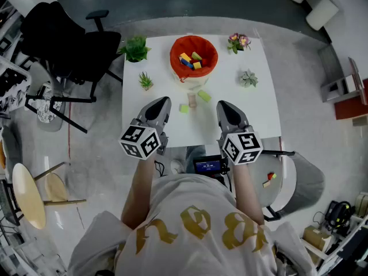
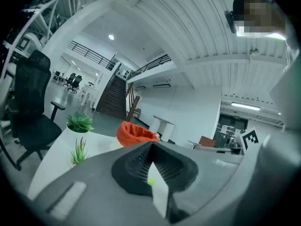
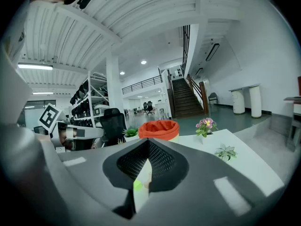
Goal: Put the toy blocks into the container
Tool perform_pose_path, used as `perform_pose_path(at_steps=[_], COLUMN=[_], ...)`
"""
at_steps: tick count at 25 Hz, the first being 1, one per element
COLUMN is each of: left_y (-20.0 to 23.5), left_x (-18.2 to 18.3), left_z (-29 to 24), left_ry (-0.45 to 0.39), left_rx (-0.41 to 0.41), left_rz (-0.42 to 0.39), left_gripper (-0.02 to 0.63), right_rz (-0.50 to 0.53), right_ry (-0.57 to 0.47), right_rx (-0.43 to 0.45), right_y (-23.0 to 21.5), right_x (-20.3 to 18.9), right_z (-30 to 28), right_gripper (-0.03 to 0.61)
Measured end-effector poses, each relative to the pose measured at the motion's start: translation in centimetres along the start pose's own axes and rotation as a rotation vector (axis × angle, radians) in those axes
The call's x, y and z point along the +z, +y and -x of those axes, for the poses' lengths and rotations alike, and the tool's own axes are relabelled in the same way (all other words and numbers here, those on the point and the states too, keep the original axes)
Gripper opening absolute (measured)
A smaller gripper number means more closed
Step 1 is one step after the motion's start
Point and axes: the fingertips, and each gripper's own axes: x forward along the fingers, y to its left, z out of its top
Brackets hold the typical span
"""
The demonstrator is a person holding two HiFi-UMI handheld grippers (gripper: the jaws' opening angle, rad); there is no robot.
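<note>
An orange fabric container (image 1: 194, 56) stands at the back middle of the white table (image 1: 259, 114) and holds several coloured blocks. In front of it three loose blocks lie on the table: a green one (image 1: 204, 95), a pale tan one (image 1: 191, 100) and a light green one (image 1: 184, 108). My left gripper (image 1: 164, 102) is just left of them and my right gripper (image 1: 223, 105) just right, both shut and empty. The left gripper view shows the container (image 2: 134, 133) beyond the shut left gripper (image 2: 151, 147). The container (image 3: 158, 128) also rises behind the right gripper (image 3: 148, 142).
Small potted plants ring the container: a leafy one (image 1: 135, 48), a spiky one (image 1: 146, 81), flowers (image 1: 239, 41) and a succulent (image 1: 248, 78). A black office chair (image 1: 69, 45) stands left of the table, a wooden stool (image 1: 29, 194) nearer left.
</note>
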Motion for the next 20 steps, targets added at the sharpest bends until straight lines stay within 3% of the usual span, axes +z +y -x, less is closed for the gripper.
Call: perform_pose_path(at_steps=[14, 15, 16, 17, 20], left_y=[0.6, 0.7, 0.9, 1.0, 1.3], left_x=[-1.0, -1.2, -1.3, -1.5, -1.8], left_z=[0.1, 0.0, 0.0, -0.1, -0.3], left_ry=[0.023, 0.024, 0.026, 0.03, 0.043], left_rx=[0.021, 0.025, 0.029, 0.031, 0.036], left_rz=[0.0, 0.008, 0.013, 0.016, 0.019], left_gripper=[0.002, 0.002, 0.002, 0.002, 0.002], right_rz=[0.008, 0.007, 0.006, 0.006, 0.01], right_ry=[0.025, 0.029, 0.037, 0.045, 0.063], right_rx=[-0.01, -0.008, -0.003, 0.001, -0.002], right_y=[-0.4, -0.4, -0.4, -0.4, -0.7], right_x=[-1.1, -1.2, -1.4, -1.6, -2.1], right_z=[-0.3, -0.4, -0.4, -0.5, -0.7], right_gripper=[0.025, 0.035, 0.106, 0.125, 0.123])
